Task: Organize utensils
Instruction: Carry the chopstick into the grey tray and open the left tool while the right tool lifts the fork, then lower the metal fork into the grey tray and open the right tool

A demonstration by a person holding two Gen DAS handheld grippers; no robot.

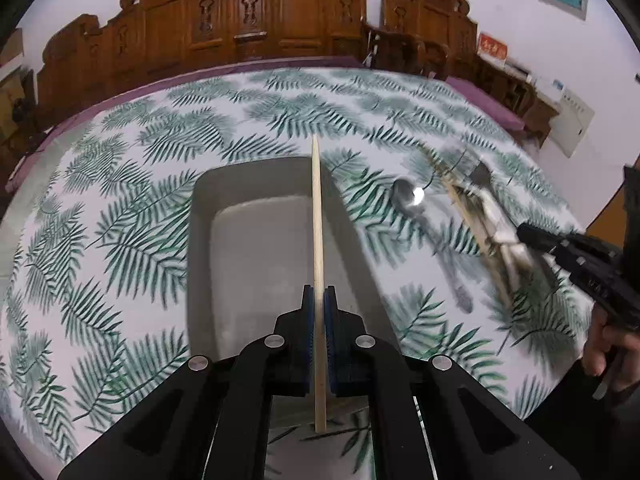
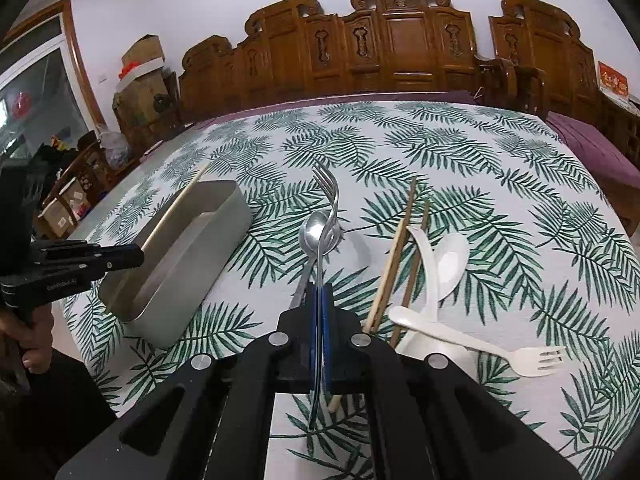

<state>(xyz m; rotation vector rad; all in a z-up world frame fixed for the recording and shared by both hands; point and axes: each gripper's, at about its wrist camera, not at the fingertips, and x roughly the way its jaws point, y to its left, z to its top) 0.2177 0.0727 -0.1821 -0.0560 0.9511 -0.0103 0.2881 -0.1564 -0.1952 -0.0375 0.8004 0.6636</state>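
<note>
My left gripper [image 1: 319, 293] is shut on a pale wooden chopstick [image 1: 317, 208], which sticks out forward over the grey rectangular tray [image 1: 200, 200]. The right wrist view shows that same gripper [image 2: 138, 256] and its chopstick [image 2: 176, 205] above the tray [image 2: 192, 292]. My right gripper [image 2: 319, 289] is shut on the handle of a metal fork [image 2: 330, 194], lifted with its tines pointing away. Below it a metal spoon [image 2: 314, 230] lies on the cloth. In the left wrist view the right gripper [image 1: 522, 235] and its fork [image 1: 482, 176] are blurred, beside the spoon [image 1: 408, 196].
Right of the metal spoon lie wooden chopsticks [image 2: 390, 268], two white ceramic spoons [image 2: 452, 260] and a white plastic fork [image 2: 532, 358]. The table has a leaf-print cloth [image 2: 520, 200]. Carved wooden chairs [image 2: 400, 44] line its far side. A person's hand [image 2: 36, 344] holds the left gripper.
</note>
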